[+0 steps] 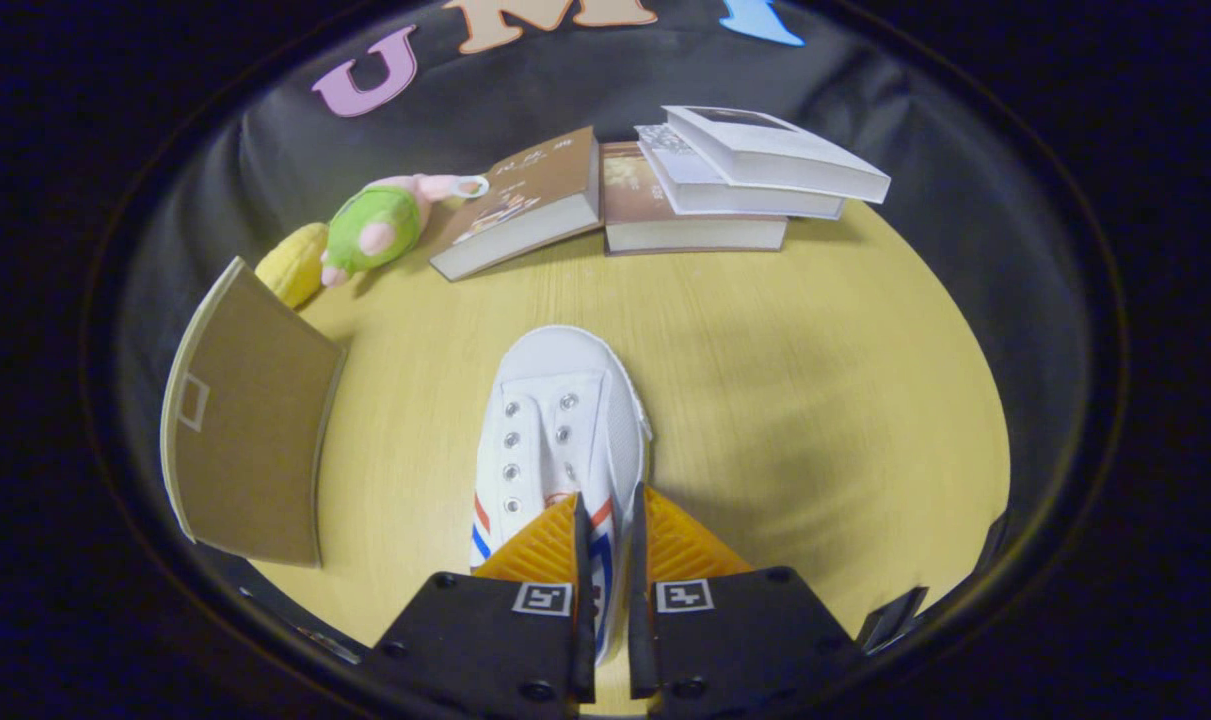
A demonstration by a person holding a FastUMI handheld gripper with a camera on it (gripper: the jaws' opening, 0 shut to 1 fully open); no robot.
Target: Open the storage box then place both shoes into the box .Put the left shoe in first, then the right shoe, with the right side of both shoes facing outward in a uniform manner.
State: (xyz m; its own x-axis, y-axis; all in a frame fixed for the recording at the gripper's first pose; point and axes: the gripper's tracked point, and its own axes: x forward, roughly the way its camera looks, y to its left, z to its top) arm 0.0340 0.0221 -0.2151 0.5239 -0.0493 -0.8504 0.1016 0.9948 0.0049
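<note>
White canvas fills my view just ahead: the shoe (pixel 563 430) points toward twelve o'clock, its rounded toe cap smooth, two rows of metal eyelets running down an unlaced front, red and blue stripes on its side near the heel. My gripper (pixel 607 560) is clenched on the shoe's side wall at the collar, one ribbed finger inside and one outside, both pressing the fabric. I cannot tell whether the sole touches the table (pixel 815 400). At nine o'clock stands a brown cardboard flap (pixel 250 430) of the storage box, flat and matte, tilted up, apart from the shoe. Pale wood-grain tabletop lies open from one to four o'clock. At twelve o'clock, well beyond the toe, books (pixel 665 185) lie stacked and leaning; at eleven o'clock sit a green and pink plush toy (pixel 380 225) and a yellow corn-shaped toy (pixel 293 262).
</note>
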